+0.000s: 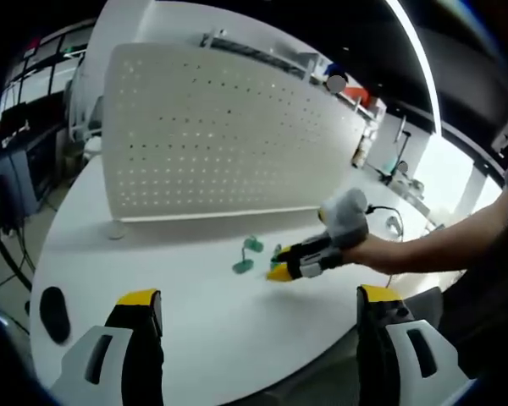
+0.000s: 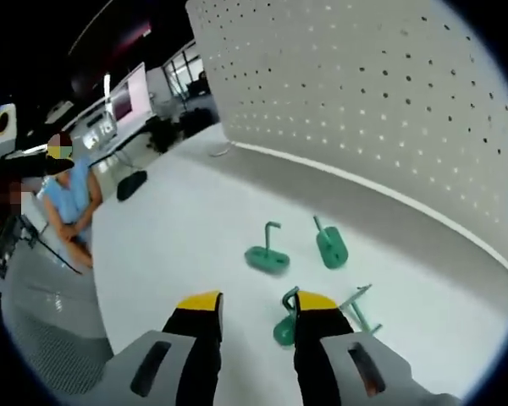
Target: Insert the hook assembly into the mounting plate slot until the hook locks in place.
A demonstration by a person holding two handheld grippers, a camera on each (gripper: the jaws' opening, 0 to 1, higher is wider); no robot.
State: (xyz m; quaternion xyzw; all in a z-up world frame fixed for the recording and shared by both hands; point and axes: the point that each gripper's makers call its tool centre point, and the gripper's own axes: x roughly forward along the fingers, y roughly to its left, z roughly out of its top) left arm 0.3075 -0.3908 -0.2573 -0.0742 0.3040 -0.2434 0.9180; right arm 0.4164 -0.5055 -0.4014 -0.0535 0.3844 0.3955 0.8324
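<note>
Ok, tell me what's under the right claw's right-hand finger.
A green hook and a green bracket poke out beside the right claw, lying on the table. The finger covers where they meet.

Two green hooks are lying ahead of the right tongs [image 2: 256, 315] on the white tabletop [image 2: 178, 220]: one hook [image 2: 267, 254] is resting on its flat base with its bent stem standing up, the other [image 2: 330, 245] is lying just beside it, tilted. A third green hook [image 2: 285, 323] is sitting against the inner side of the right jaw. The white perforated mounting plate [image 2: 381, 101] is standing upright beyond them.
</note>
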